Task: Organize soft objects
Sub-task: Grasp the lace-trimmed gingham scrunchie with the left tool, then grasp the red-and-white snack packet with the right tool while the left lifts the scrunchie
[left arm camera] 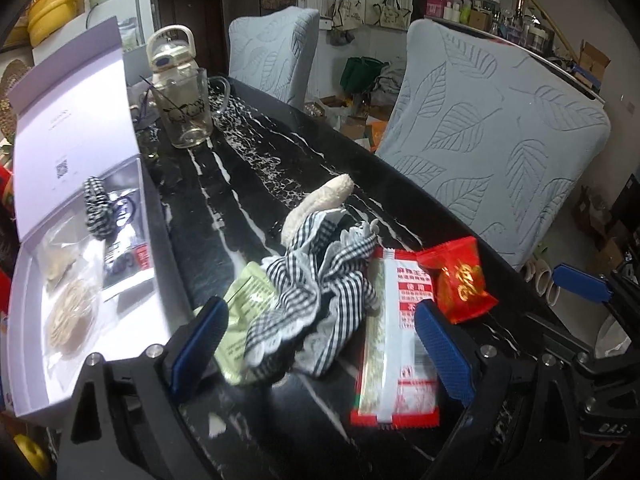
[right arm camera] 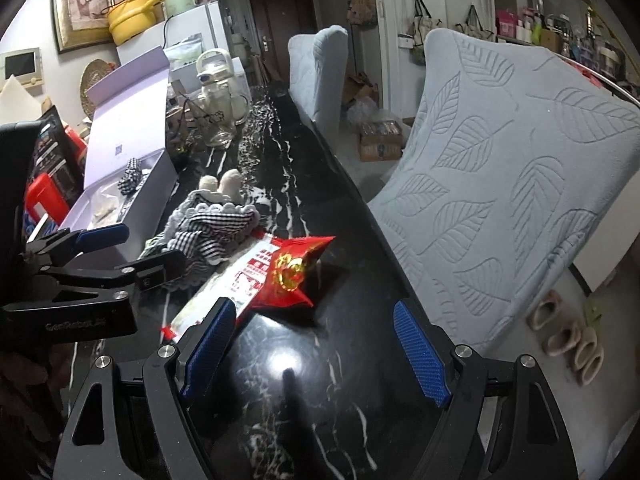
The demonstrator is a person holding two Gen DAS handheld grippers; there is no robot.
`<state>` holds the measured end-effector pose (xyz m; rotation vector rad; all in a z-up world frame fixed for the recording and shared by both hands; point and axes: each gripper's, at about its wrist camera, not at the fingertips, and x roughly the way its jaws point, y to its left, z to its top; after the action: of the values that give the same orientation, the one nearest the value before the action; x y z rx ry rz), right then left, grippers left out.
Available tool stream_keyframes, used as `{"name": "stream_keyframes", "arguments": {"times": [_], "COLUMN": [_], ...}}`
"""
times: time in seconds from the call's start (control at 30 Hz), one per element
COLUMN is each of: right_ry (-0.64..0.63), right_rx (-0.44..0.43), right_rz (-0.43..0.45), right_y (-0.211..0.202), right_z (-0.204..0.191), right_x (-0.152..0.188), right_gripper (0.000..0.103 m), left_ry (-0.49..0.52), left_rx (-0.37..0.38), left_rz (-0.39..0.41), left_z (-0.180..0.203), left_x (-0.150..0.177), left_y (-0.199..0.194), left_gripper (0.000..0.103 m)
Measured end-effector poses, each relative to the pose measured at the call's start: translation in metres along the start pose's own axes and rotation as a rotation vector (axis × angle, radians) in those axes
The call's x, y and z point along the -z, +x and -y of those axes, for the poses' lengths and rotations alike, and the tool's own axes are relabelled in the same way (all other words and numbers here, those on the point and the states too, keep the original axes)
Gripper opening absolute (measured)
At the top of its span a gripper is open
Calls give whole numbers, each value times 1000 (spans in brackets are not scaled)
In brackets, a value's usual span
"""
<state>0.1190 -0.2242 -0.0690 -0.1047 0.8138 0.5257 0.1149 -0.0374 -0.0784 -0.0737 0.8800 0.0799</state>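
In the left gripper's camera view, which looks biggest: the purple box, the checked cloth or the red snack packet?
1. purple box
2. checked cloth, though it lies nearer the camera
3. red snack packet

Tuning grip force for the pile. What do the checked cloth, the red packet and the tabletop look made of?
Checked cloth: thin woven fabric, matte, with a scalloped lace-like trim; it lies crumpled in soft folds.
Red packet: glossy plastic or foil film, probably; crinkled, with highlights and gold print.
Tabletop: black stone or a stone-look slab with white veins, polished; it mirrors a lamp.

left gripper | black frame | blue textured fingers | silver screws
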Motion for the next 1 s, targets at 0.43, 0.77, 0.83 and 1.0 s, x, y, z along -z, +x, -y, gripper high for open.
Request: {"name": "stream_keyframes", "arguments": {"times": [0.43,0.77,0.83,1.0], "right_ry": [23,39,41,47], "right_rx": [8,3,3,-9], "right_rz": [-33,-33,-30,-20], "right_y": [16,13,13,8], "right_z": [18,22,22,22], "right_x": [-4,-3,-3,-2], "right_gripper": [82,82,82,82], "left_ry": [-4,9,10,-20], "left_rx": [19,56,54,67], "left_rz": [-92,-70,-51,-11], "left_z": [2,7,8,2], "left_x": [-14,-10,-7,-2], "left_y": [42,37,27,1], "left_gripper": [69,42,41,41]}}
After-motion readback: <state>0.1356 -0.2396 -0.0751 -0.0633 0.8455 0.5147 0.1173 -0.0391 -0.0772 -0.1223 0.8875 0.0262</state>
